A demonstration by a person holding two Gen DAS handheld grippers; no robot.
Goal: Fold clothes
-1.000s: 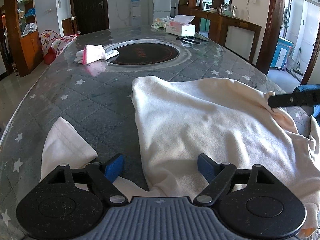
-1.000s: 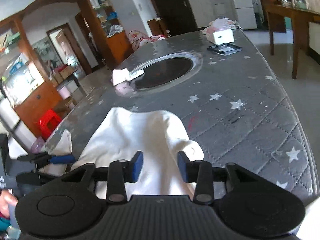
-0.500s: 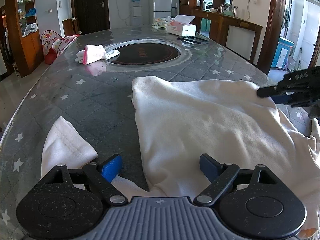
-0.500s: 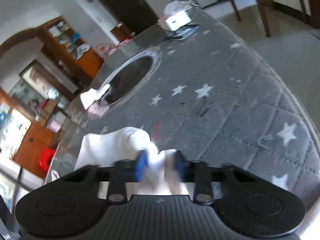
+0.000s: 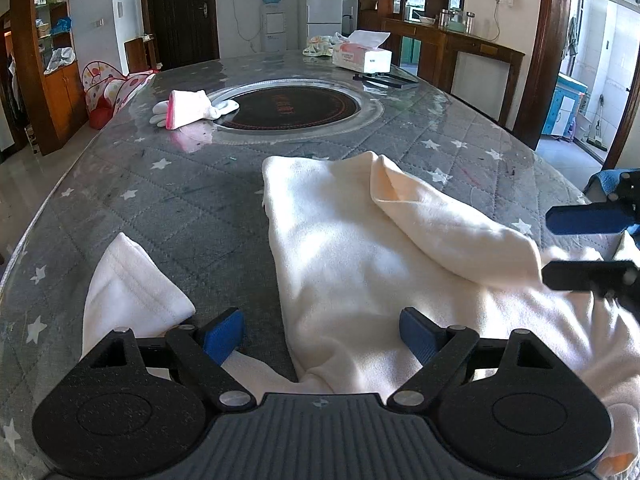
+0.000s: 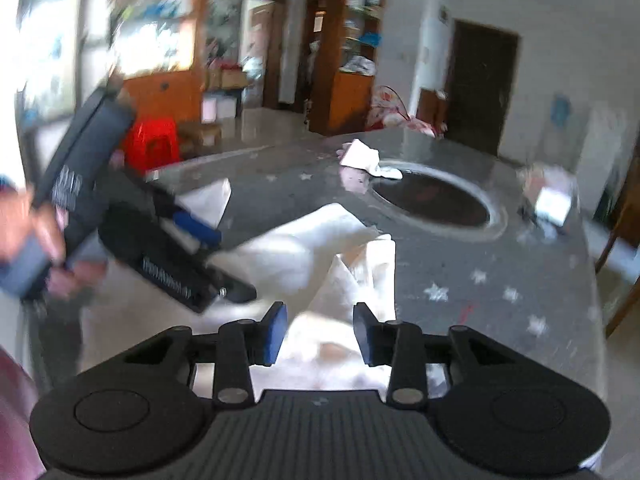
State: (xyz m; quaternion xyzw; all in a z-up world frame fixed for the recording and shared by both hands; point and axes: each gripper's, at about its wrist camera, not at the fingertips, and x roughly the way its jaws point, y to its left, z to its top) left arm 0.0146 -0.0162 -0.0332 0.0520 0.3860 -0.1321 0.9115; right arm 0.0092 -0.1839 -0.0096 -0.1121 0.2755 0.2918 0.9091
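Blurred on the right: right gripper [image 6: 320, 330] just reopened partway astride the cream garment [image 5: 360, 248] on the table [image 5: 180, 200], pads seemingly clear; left gripper [image 5: 322, 336] wide, empty, garment's near edge hidden.

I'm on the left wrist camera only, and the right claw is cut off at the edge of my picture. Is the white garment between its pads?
Observer: Yes. The right wrist view shows the white garment lying between the right claw pads. They stand apart and don't look pinched on it. The jaws have just been opening.
Operator: What's behind my left claw? I can't see back there.
Observer: A hand, blurred, grips the handle of the left claw.
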